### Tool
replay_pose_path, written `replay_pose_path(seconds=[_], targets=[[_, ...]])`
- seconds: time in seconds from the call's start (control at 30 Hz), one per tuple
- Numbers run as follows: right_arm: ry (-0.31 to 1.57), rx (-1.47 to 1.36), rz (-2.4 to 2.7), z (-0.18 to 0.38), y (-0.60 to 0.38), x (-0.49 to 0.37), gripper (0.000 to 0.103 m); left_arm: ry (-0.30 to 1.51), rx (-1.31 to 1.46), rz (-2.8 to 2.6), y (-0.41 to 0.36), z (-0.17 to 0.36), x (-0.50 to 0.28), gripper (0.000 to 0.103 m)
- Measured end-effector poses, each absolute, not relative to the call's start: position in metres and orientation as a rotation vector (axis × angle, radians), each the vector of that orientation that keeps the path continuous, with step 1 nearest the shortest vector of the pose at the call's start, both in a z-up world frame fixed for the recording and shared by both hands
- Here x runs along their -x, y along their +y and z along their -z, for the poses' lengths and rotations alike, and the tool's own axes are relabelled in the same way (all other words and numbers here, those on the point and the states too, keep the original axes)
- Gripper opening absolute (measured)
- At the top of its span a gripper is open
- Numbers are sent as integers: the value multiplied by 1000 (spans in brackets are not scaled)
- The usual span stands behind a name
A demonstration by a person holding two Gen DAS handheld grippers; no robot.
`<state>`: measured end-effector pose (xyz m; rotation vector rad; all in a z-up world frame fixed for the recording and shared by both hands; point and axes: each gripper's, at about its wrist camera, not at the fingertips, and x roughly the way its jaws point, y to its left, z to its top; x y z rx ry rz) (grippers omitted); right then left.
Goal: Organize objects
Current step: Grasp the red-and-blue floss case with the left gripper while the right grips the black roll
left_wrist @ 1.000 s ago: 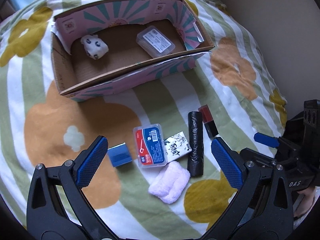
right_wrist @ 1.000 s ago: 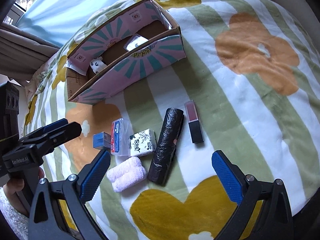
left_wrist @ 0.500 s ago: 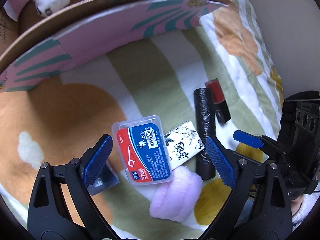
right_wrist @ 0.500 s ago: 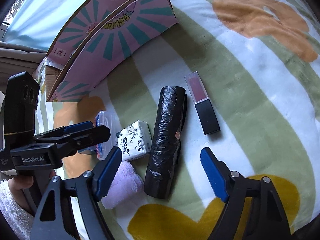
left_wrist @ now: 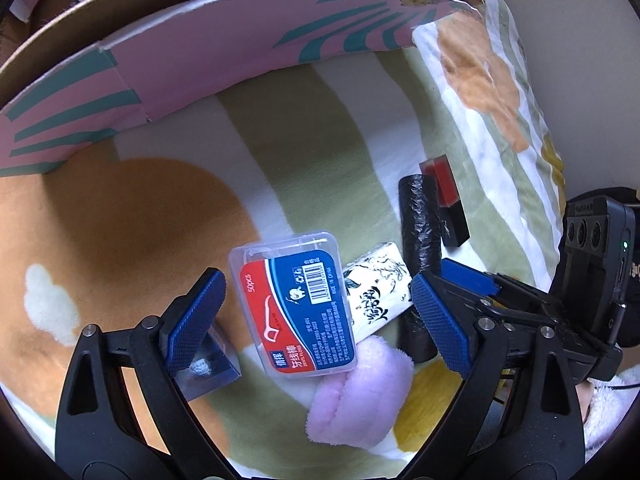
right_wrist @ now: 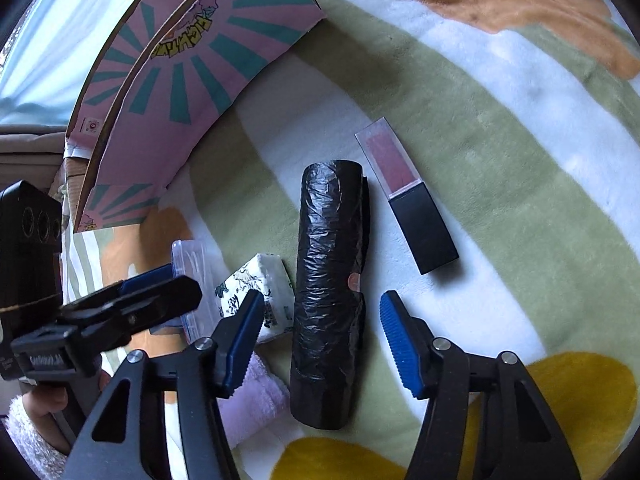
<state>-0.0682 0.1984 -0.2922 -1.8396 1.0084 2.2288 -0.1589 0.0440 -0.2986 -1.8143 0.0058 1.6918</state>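
I'm getting soft, even daylight in both wrist views, brightest at the washed-out pale blue patch in the upper left of my right view, and shadows on the blanket (right_wrist: 500,128) are faint. The fisheye bends the cardboard box (left_wrist: 224,64) wall into an arc, with black vignetting in every corner. The floss case (left_wrist: 294,300) label is sharp, but the picture softens toward the rim.

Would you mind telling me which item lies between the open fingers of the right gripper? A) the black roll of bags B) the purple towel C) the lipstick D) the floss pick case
A: in the right wrist view the black roll of bags lies lengthwise between the open fingers of the right gripper, with the lipstick off to its side.
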Motion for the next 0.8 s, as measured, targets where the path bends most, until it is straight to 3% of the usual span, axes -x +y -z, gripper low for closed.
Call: replay_pose_path(seconds=[0.27,0.57,0.63,0.8], targets=[[1080,1823,-2186,301,205,69,49,-13,1813,-1671,46,299,149,91],[1152,1789,-2144,309,212,68,43,-17,1856,-1642,42,307,143,67],[1163,1779,-2138,310,210,66,39,4,1879,-1643,42,312,142,52],[1157,1786,-2141,309,211,67,29,-28,1875,-1662,35,313,141,52]])
